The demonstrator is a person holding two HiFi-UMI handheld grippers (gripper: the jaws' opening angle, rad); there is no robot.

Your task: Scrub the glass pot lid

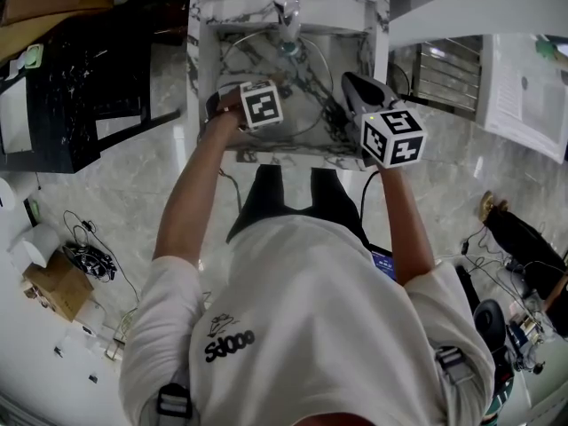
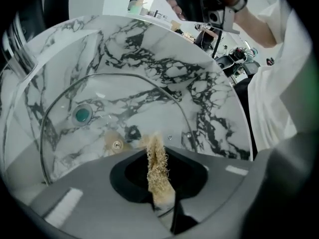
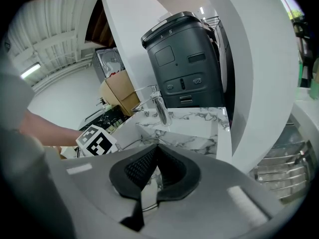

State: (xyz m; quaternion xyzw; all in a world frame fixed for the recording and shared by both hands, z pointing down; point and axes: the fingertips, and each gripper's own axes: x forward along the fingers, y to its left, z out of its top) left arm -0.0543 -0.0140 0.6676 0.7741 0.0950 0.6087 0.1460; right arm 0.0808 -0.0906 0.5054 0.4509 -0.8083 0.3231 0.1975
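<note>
My left claw is clamped narrow on a strip of tan loofah scrubber, which stands upright between the jaws with its frayed top poking out past them. The scrubber's tip is right at the glass pot lid, near the lid's tan centre fitting. I cannot tell whether it actually touches the glass. The lid sits inside the marble sink and fills most of the basin, and the green drain shows through its glass. My right claw is at the sink's right edge, pinched almost closed on the lid's thin rim. The faucet stands at the sink's far edge
</note>
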